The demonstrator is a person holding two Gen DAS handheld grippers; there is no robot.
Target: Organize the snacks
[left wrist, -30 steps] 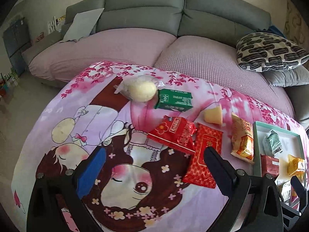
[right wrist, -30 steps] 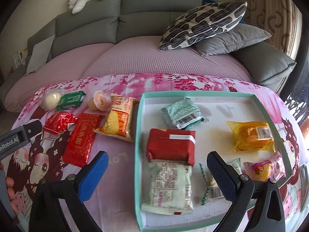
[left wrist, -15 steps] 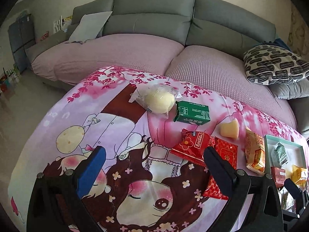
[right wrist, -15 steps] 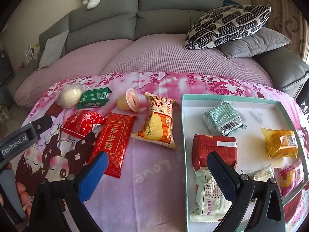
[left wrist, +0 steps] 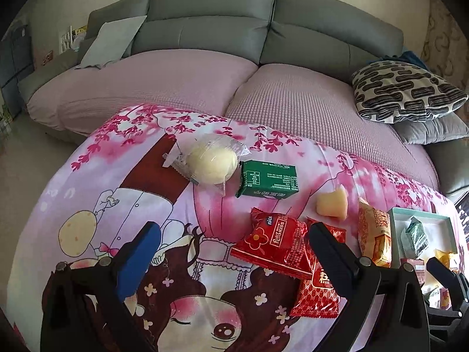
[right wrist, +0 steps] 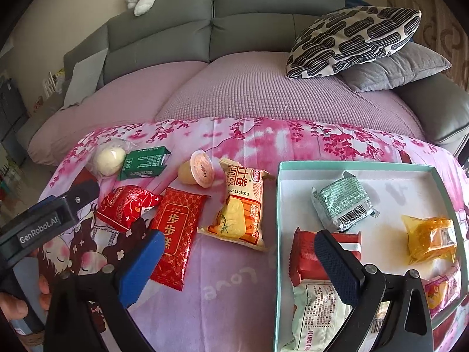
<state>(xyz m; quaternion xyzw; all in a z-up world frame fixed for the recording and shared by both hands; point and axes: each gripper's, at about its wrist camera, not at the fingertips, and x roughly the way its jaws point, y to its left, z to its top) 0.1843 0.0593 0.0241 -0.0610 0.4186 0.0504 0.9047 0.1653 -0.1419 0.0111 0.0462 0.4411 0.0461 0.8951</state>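
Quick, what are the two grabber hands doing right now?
Left gripper: open, holding nothing.
Right gripper: open, holding nothing.

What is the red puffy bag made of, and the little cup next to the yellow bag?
The red bag looks like thin shiny plastic film or foil: it crinkles, glints, and has crimped ends. The cup looks like clear soft plastic with a peel-off film lid, pinkish and printed; yellowish jelly seems to show through the wall. The yellow bag beside it looks like glossy printed plastic too.
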